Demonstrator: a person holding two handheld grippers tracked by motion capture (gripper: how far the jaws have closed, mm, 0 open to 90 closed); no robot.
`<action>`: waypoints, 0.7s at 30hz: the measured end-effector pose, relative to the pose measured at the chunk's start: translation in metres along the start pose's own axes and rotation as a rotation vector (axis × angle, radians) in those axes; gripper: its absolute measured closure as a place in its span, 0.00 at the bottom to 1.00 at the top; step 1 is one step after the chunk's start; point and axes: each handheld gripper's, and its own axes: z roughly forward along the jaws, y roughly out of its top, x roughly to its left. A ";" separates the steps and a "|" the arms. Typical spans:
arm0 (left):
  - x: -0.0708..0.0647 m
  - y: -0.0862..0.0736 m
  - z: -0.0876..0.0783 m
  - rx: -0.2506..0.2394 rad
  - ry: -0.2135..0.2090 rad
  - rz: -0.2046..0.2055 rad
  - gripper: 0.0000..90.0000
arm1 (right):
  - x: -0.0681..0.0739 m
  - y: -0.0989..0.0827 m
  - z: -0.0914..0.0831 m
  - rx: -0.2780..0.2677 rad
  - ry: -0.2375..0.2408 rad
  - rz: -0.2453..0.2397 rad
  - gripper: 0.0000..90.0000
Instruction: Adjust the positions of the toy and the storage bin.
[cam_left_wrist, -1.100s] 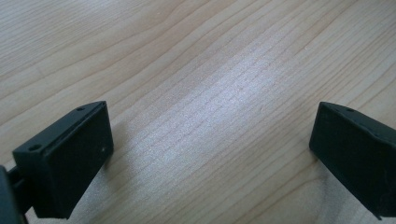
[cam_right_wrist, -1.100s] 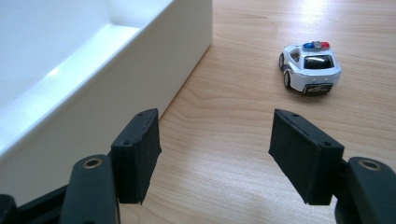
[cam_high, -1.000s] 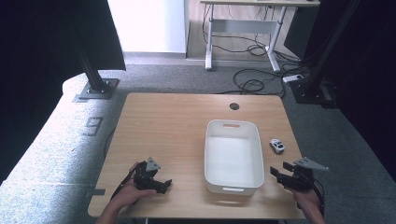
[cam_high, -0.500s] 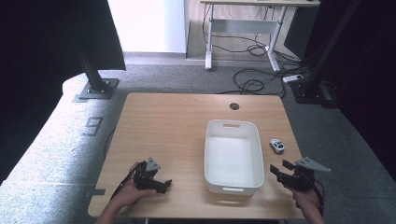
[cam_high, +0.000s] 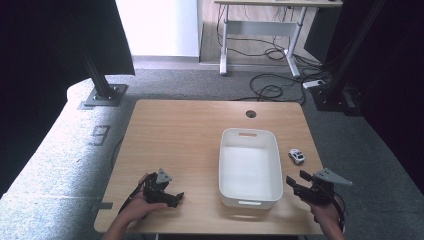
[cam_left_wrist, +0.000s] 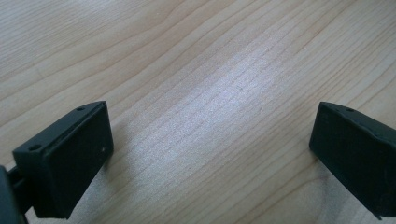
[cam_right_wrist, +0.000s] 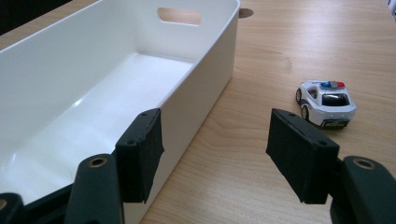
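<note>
A: Locate the work item.

B: The small white toy police car with a blue and red roof light bar (cam_right_wrist: 326, 102) stands on its wheels on the light wooden worktop (cam_high: 180, 140), just beside the right long wall of the white rectangular plastic tub with cut-out handles (cam_high: 250, 167), apart from it. In the high view the car (cam_high: 297, 156) lies ahead of the right gripper (cam_high: 300, 182).

A: State of the jaws?

B: Right gripper (cam_right_wrist: 215, 154): jaws wide with nothing between them; they have just been closing slightly. The car sits beyond and to the right of the gap, not touched. Left gripper (cam_left_wrist: 212, 154): jaws wide over bare worktop, holding nothing; in the high view it rests near the front left edge (cam_high: 167, 196), well apart from the tub.

A: Likely faults from here?

B: Three, as a judgement. The car rolls on its wheels, so an off-centre approach would push it away rather than capture it. One jaw of the right gripper stands close to the tub wall; advancing straight could strike or shift the tub. A grip on the curved, glossy body could slip on lifting.
</note>
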 end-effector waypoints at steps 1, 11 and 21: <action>0.000 0.000 0.000 0.000 0.000 0.000 0.00 | 0.001 0.000 0.000 -0.002 0.002 0.000 0.39; 0.000 0.000 0.000 0.000 -0.001 0.001 0.00 | 0.006 0.003 -0.002 -0.014 0.020 0.013 0.39; 0.000 0.000 0.000 -0.001 -0.001 0.000 0.00 | 0.012 0.012 -0.011 -0.044 0.047 0.007 0.39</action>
